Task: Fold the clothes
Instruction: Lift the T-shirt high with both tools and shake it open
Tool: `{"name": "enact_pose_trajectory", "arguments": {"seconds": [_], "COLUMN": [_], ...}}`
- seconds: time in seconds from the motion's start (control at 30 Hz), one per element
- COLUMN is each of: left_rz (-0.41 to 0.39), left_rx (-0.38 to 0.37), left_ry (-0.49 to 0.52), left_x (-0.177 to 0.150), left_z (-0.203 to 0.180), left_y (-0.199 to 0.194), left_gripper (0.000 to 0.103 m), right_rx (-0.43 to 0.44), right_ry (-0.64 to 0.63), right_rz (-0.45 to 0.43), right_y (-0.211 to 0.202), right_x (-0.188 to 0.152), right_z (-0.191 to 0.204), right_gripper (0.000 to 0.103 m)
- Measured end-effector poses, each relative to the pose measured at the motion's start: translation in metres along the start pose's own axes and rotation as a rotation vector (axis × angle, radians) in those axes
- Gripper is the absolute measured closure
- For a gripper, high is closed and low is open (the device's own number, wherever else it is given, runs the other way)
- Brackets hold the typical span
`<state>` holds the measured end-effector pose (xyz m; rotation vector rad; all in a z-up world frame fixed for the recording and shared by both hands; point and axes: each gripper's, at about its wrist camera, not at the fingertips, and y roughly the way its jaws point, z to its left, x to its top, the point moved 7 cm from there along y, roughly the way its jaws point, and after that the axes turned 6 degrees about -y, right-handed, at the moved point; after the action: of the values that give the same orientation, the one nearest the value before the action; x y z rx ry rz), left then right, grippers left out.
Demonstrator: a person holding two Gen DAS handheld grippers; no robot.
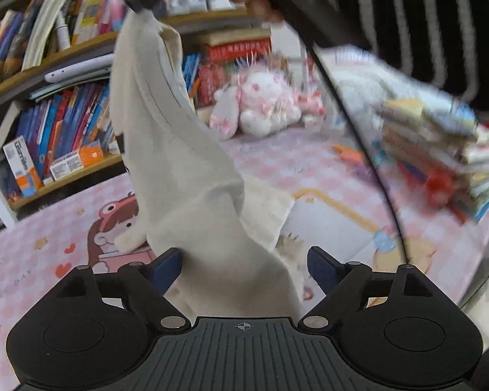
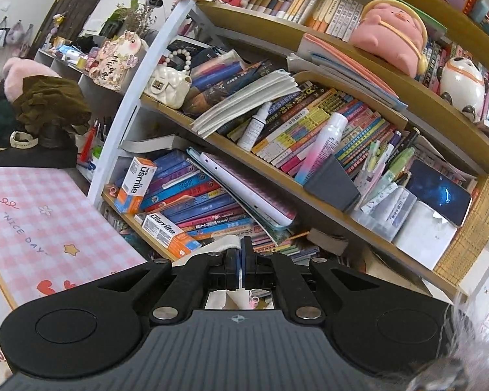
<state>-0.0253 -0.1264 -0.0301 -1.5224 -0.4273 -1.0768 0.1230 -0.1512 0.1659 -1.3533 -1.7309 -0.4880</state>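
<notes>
Left wrist view: a cream garment (image 1: 179,150) hangs over the pink tabletop (image 1: 49,260), draped between the left gripper's (image 1: 244,268) wide-open, empty jaws. Right wrist view: the right gripper (image 2: 241,260) pinches its hem against the bookshelf (image 2: 277,169) backdrop; that thin bite could slip.

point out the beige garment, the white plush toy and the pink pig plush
beige garment (image 1: 182,163), left wrist view, middle of the hanging cloth
white plush toy (image 1: 264,97), left wrist view, on its body
pink pig plush (image 2: 391,37), right wrist view, on its body, on the shelf
</notes>
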Motion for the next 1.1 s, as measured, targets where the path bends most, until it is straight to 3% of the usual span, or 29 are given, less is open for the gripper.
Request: {"name": "enact_pose_trajectory", "arguments": {"seconds": [0.03, 0.07, 0.1, 0.13, 0.4, 0.57, 0.73, 0.87, 1.0, 1.1], "left_rz": [0.002, 0.013, 0.006, -0.017, -0.224, -0.567, -0.908, -1.167, -1.324, -1.351], "left_rx": [0.019, 0.028, 0.036, 0.05, 0.172, 0.33, 0.408, 0.477, 0.518, 0.513], "left_ry": [0.002, -0.012, -0.048, -0.093, -0.431, -0.33, -0.224, -0.153, -0.137, -0.152], "left_x": [-0.002, -0.004, -0.002, 0.001, 0.032, 0.098, 0.148, 0.169, 0.177, 0.18], "left_z": [0.003, 0.009, 0.021, 0.036, 0.16, 0.178, 0.163, 0.147, 0.144, 0.151], "left_y": [0.003, 0.005, 0.0, -0.012, -0.108, -0.198, -0.285, -0.352, -0.39, -0.397], "left_gripper": [0.028, 0.075, 0.098, 0.101, 0.102, 0.102, 0.102, 0.102, 0.102, 0.102], "right_rx": [-0.004, -0.013, -0.025, -0.04, -0.202, -0.333, -0.532, -0.679, -0.748, -0.751], "right_ry": [-0.001, -0.003, -0.005, -0.008, 0.003, -0.078, -0.134, -0.181, -0.204, -0.19], "right_rz": [0.001, 0.003, 0.005, 0.011, 0.027, -0.146, -0.435, -0.674, -0.843, -0.906], "right_y": [-0.001, -0.003, -0.006, -0.01, -0.062, -0.122, -0.202, -0.267, -0.308, -0.32], "right_x": [-0.001, -0.004, -0.007, -0.012, -0.048, -0.023, 0.035, 0.075, 0.096, 0.103], "right_z": [-0.001, -0.004, -0.006, -0.01, -0.042, -0.047, -0.07, -0.08, -0.078, -0.078], "right_gripper": [0.101, 0.101, 0.101, 0.101, 0.101, 0.101, 0.101, 0.101, 0.101, 0.101]}}
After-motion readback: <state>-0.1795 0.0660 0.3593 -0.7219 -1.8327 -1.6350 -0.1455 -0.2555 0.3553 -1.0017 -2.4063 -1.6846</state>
